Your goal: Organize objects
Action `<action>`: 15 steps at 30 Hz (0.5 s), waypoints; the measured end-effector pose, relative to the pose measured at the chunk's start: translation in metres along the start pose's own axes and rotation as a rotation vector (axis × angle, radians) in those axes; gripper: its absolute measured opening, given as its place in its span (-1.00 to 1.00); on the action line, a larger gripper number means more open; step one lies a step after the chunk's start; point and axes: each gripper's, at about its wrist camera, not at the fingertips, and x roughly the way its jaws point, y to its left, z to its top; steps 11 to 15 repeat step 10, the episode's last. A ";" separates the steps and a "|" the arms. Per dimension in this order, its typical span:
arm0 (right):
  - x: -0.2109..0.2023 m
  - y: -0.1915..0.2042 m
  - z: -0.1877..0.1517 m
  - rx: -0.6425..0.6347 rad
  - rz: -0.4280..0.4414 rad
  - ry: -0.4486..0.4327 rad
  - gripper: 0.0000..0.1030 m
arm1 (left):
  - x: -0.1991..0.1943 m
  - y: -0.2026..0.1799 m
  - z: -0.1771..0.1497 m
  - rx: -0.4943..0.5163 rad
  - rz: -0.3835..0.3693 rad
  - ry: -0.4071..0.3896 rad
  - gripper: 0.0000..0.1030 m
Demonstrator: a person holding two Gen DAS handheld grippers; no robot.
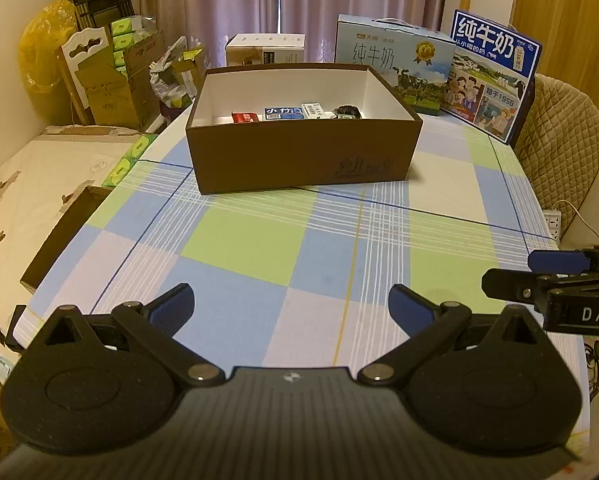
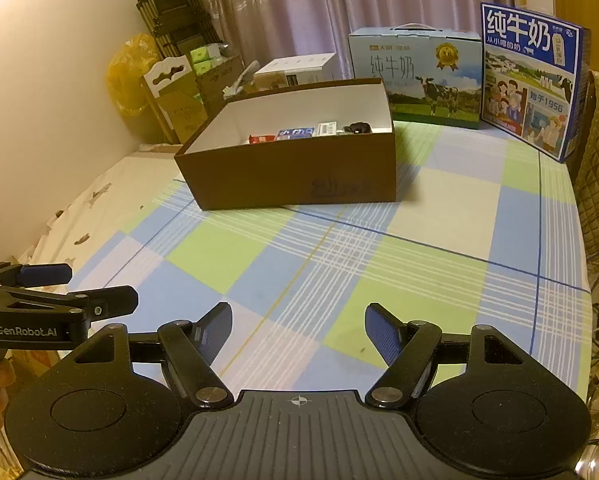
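Observation:
A brown open box point(image 1: 299, 160) point(image 2: 291, 176) with a white inside stands at the far middle of the checked tablecloth point(image 1: 259, 240) point(image 2: 339, 248). Along its far wall lie a red packet point(image 1: 244, 117) point(image 2: 259, 138), a blue packet point(image 1: 282, 113) point(image 2: 294, 133), a white packet point(image 1: 313, 109) point(image 2: 326, 128) and a dark object point(image 1: 348, 111) point(image 2: 359, 127). My left gripper point(image 1: 291, 306) hovers open over the near cloth, nothing between its fingers. My right gripper point(image 2: 298, 330) is open and empty too. Each shows at the edge of the other's view, right gripper point(image 1: 539, 276), left gripper point(image 2: 75, 288).
Two milk cartons point(image 1: 395, 60) point(image 1: 491, 76) stand behind the box at the back right, a small white box point(image 1: 265, 50) at the back. A bed point(image 1: 39, 184) lies along the left, cardboard boxes point(image 1: 115, 80) beyond it. A padded chair point(image 1: 563, 136) stands right.

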 end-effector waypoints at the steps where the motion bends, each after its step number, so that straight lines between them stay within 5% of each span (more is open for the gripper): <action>1: 0.000 0.000 0.000 0.000 0.000 0.001 0.37 | 0.000 0.000 0.000 0.000 -0.001 0.000 0.98; 15: 0.005 -0.001 0.000 0.006 -0.001 0.011 0.37 | 0.004 -0.001 0.001 0.005 -0.008 0.001 0.98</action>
